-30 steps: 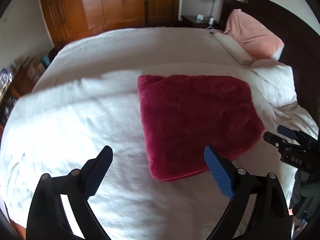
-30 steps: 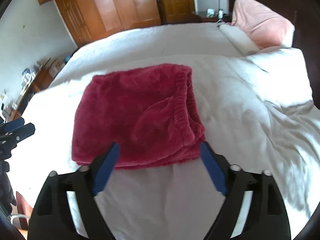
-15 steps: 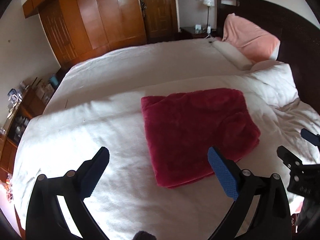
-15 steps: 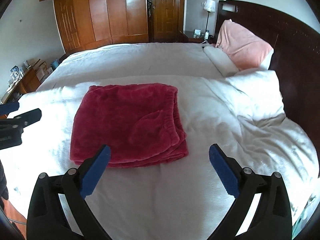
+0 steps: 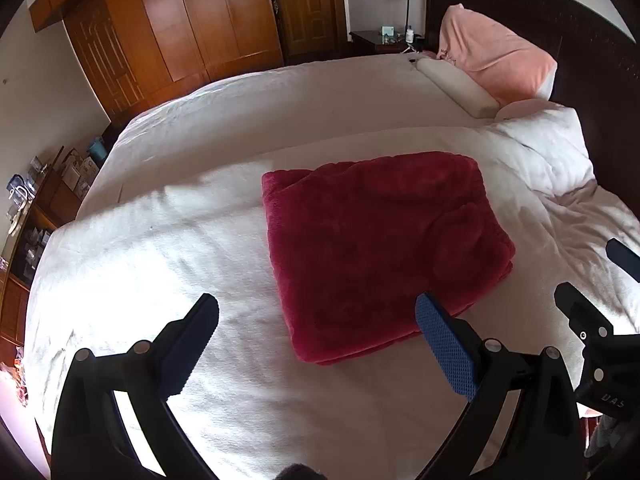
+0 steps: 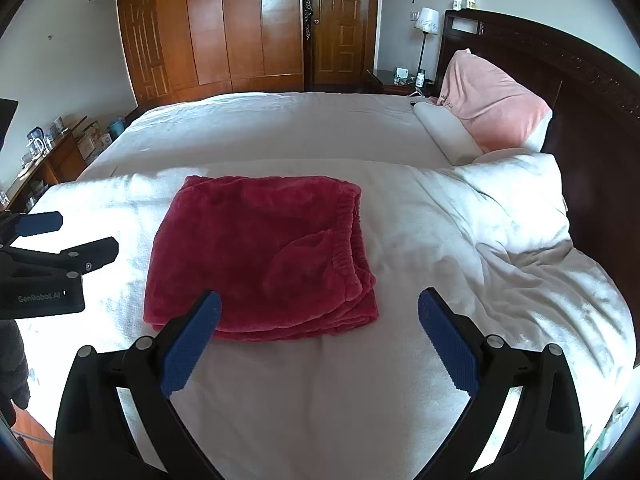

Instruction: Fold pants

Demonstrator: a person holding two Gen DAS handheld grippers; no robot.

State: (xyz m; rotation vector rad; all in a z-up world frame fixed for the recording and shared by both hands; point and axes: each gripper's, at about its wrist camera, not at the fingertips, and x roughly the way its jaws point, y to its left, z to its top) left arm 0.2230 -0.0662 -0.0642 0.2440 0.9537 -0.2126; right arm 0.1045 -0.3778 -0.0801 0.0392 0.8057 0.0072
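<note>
A wide bed (image 6: 304, 128) covered in white bedding fills most of both views, with a dark headboard (image 6: 592, 92) along its right side. Behind the bed stands a tall wooden wardrobe (image 6: 224, 28), and next to it a brown door (image 6: 340, 24). A white duvet (image 6: 500, 240) lies over the near half of the bed, bunched into folds toward the headboard.

The red pants (image 6: 260, 256) lie on the duvet near the middle of the bed, folded into a thick, roughly square stack. The elastic waistband (image 6: 352, 236) runs along the stack's right edge in the right wrist view, and the layers show at the near edge.

A pink pillow (image 6: 492, 108) leans upright against the headboard, with a long white pillow (image 6: 448, 132) lying just beside it. A lamp (image 6: 426, 20) stands on a nightstand (image 6: 396, 80) at the far corner. A low cabinet (image 6: 44, 164) with small clutter on top sits at the left wall.

The right gripper (image 6: 319, 336) hangs above the duvet just in front of the pants, its jaws spread wide after opening the last bit, with nothing between them. Its 2 blue pads (image 6: 448, 344) touch no cloth. The left gripper (image 5: 316, 344) hangs over the near left corner of the stack, jaws likewise wide apart and holding nothing; its right pad overlaps the pants' edge in the picture, but whether it touches I cannot tell. Each gripper shows at the edge of the other's view.
</note>
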